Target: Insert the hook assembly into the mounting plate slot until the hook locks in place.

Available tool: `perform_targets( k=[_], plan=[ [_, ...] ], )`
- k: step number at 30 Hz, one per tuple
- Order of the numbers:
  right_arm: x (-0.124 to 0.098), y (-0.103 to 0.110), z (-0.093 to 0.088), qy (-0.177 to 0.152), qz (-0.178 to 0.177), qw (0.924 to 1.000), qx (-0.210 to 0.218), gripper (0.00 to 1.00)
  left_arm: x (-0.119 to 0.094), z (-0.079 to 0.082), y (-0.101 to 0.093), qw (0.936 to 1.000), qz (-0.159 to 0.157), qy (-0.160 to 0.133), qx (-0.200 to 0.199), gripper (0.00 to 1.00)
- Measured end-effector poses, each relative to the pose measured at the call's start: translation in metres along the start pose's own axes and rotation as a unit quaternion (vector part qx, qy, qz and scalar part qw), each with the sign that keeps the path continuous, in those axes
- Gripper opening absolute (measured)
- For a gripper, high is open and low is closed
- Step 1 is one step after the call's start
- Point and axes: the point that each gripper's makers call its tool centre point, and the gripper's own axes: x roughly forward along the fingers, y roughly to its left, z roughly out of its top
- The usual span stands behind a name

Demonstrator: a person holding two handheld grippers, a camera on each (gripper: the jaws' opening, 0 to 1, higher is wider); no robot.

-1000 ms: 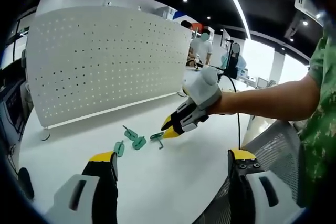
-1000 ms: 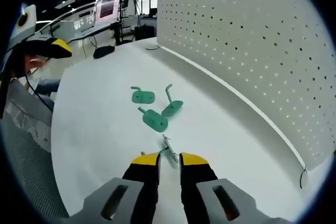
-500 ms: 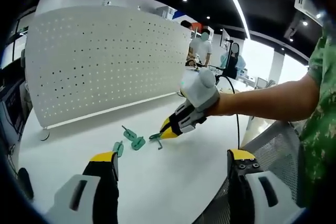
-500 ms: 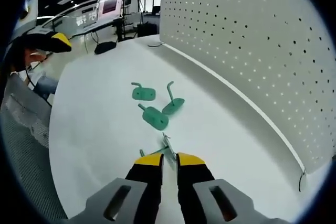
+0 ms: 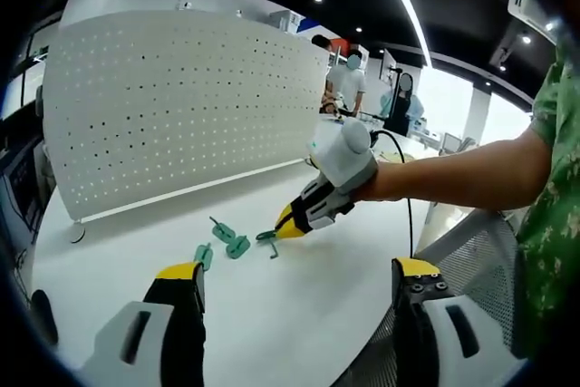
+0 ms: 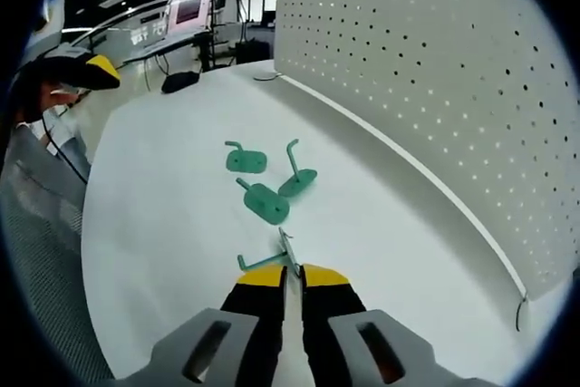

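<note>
Our right gripper had its yellow-tipped fingers pinched on a green hook; three flat green hooks lay ahead on the smooth tabletop, beside the perforated pegboard. Our left gripper hung wide open, holding nothing.

I can't read any text, label, brand or number from either of my views; the monitor beyond the pegboard glows, but its content is too blurred.

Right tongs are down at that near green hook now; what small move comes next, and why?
Probably lift. The right tongs look nearly shut on the near hook, which lies on the white table, so raise it slightly to check the hold, then carry it toward the pegboard.
</note>
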Motion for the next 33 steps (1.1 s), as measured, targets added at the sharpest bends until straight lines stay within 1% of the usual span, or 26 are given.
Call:
perform_targets(
  k=[6, 15, 26, 33],
  plan=[
    [-0.0007, 0.0001, -0.0001, -0.001, 0.0, 1.0, 0.002, 0.02, 0.0001, -0.0001, 0.0011, 1.0, 0.0, 0.0, -0.001, 0.87],
    [-0.0015, -0.0026, -0.0013, -0.004, -0.002, 1.0, 0.008, 0.01, 0.0011, 0.0006, 0.001, 1.0, -0.001, 0.0, 0.0, 0.86],
    [-0.0022, -0.0046, -0.0016, -0.015, -0.003, 0.9995, 0.028, 0.0, 0.0014, 0.0008, 0.0015, 1.0, -0.002, 0.0, 0.0, 0.85],
    [-0.0042, -0.0042, -0.0026, -0.016, -0.002, 0.9991, 0.04, 0.0, 0.0015, 0.002, 0.0016, 1.0, -0.003, -0.001, 0.001, 0.85]
  ],
)
